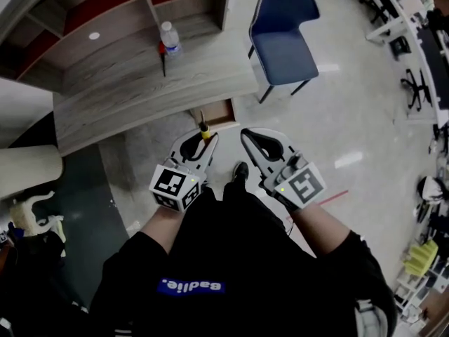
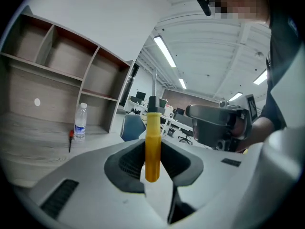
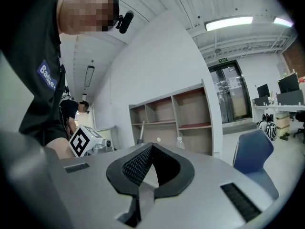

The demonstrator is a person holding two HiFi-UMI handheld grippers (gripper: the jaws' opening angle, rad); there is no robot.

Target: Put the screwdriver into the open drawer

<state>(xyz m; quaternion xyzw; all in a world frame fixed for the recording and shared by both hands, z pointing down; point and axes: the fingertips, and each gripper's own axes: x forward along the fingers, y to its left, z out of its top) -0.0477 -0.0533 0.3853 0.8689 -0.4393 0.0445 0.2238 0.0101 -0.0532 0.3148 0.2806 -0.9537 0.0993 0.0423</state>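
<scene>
At lower left of centre in the head view, our left tool (image 1: 201,143) is clamped on the screwdriver (image 2: 152,140). Its pads press the yellow handle from both sides. In the left gripper view the handle stands upright between the jaws, with the dark collar and metal shaft rising above them.

In the head view the shaft runs toward the top of the frame. Its tip lies over a brown wooden opening just under the edge of the table (image 1: 126,83), which we take to be the open drawer (image 1: 224,112). The drawer therefore lies straight ahead of the left tool along the screwdriver's long axis, close to the tip.

To the right, our right tool (image 1: 248,136) has its jaws closed together on nothing. It sits beside the left tool, a little further from the drawer. We judge that the placing falls to the left tool, which must carry the handle up-frame over the opening before it lets go.
</scene>
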